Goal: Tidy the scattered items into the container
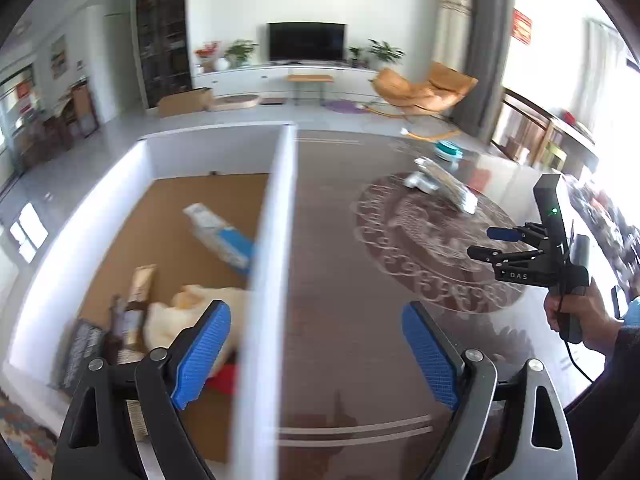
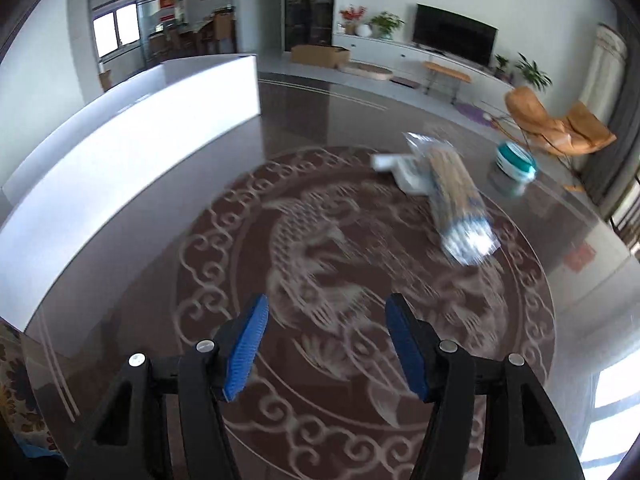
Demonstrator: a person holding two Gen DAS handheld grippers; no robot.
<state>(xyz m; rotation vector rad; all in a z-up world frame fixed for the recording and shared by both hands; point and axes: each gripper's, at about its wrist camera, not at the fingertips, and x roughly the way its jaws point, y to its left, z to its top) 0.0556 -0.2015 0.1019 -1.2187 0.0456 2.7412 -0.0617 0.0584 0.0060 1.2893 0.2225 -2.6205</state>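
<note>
Three items remained on the table (image 2: pixel 132 240) when I logged this moment; entries run left to right.

Container (image 1: pixel 276 200): white-walled box with a brown floor, at the table's left. Already inside, as I read the left wrist view: a blue-and-white carton (image 1: pixel 220 236), a tan packet (image 1: pixel 142 284), a pale soft lump (image 1: pixel 208 300), something red (image 1: pixel 224 376) and a dark flat pack (image 1: pixel 80 352). All were blurred; I could not name them with confidence.

Left gripper (image 1: pixel 316 352): jaws spread wide, nothing between the pads, straddling the container's near wall.

Right gripper (image 2: pixel 322 344): jaws moderately apart, empty, over the round patterned inlay (image 2: pixel 224 248). In the left wrist view it appeared at the far right, held in a hand (image 1: pixel 580 312).

White packet (image 2: pixel 400 172): flat, partly under the next item.

Clear sleeve of long sticks (image 2: pixel 456 196): ahead and right of my right gripper, well apart from it. Its long axis ran from far-left to near-right, oblique to the jaw line, so I judged a wrist roll necessary to close across its narrow width. My right hand was plainly the nearer one.

Teal-lidded tub (image 2: pixel 514 168): farthest right, near the table's edge.

Hard to make out: motion smear hid the sleeve's contents and labels. The sleeve covered the packet's right end. The container's interior was unseen from the right wrist view.
</note>
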